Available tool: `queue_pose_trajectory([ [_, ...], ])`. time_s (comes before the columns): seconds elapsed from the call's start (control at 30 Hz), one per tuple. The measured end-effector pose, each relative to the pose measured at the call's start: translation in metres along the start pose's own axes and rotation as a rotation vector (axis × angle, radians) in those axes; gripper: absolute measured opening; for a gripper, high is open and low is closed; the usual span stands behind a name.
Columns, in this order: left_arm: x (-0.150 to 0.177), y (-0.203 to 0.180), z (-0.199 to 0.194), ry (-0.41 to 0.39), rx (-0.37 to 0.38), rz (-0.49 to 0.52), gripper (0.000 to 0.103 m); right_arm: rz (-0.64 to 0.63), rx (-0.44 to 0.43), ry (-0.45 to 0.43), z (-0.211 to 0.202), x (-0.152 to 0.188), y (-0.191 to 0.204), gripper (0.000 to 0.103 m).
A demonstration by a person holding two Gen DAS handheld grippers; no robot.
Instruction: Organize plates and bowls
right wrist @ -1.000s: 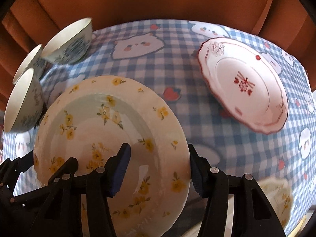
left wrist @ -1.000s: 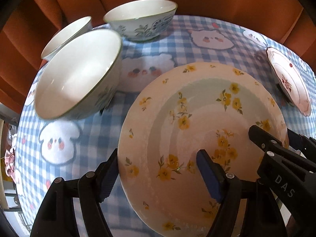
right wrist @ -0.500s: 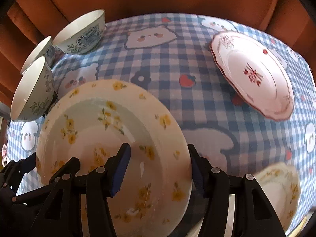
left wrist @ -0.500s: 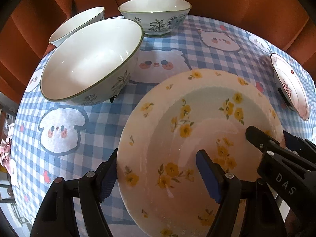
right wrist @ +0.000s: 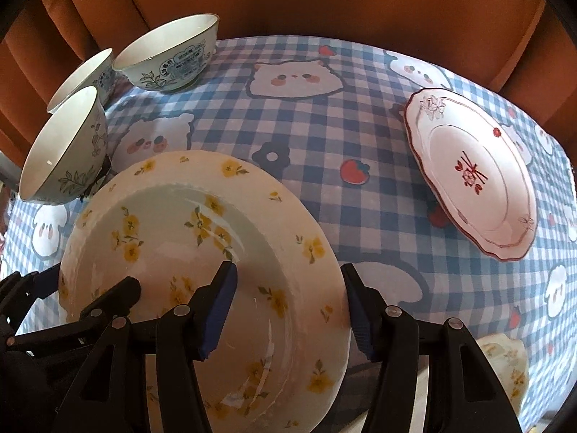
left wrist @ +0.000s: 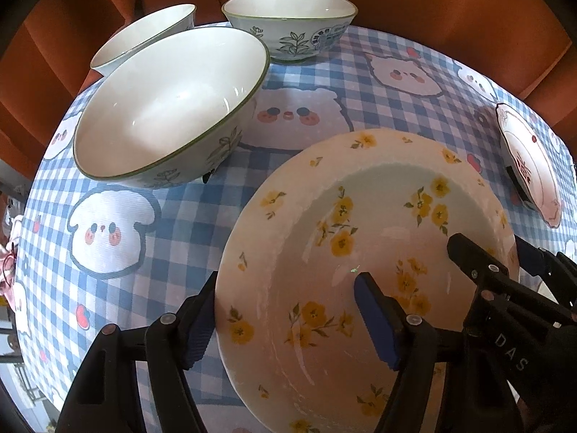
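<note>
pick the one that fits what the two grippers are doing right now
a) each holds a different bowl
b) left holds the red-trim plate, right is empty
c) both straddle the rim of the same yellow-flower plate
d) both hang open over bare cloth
c: the left gripper and the right gripper each have one pad inside and one outside the rim of the yellow-flower plate.

Three bowls [right wrist: 169,57] [right wrist: 83,79] [right wrist: 63,148] — and three plates: two yellow-flowered [right wrist: 202,259] [right wrist: 508,364], one red-trimmed [right wrist: 472,173] — and two grippers [right wrist: 288,310] [left wrist: 285,321].

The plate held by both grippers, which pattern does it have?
Small yellow flowers on cream plate; clearest in right wrist view.
</note>
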State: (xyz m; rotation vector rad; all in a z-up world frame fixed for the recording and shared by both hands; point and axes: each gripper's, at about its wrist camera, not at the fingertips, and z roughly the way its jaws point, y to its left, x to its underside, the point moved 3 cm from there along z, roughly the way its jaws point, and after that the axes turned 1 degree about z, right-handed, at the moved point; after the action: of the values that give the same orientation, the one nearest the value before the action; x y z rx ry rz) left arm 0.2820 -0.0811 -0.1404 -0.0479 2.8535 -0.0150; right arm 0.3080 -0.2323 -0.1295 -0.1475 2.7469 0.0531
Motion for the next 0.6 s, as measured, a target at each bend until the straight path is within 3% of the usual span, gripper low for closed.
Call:
queue_pose_trajectory([
  [0.27,0.010,0.003,-0.020,-0.008,0.001,0.028,0.072,0.019,0.020,0.019,-0.015,0.007,0.003,0.062],
  [0.6,0.032,0.010,-0.060,-0.051,0.026,0.078,0.072,0.071,0.062,-0.019,-0.056,0.030,0.010,0.062],
])
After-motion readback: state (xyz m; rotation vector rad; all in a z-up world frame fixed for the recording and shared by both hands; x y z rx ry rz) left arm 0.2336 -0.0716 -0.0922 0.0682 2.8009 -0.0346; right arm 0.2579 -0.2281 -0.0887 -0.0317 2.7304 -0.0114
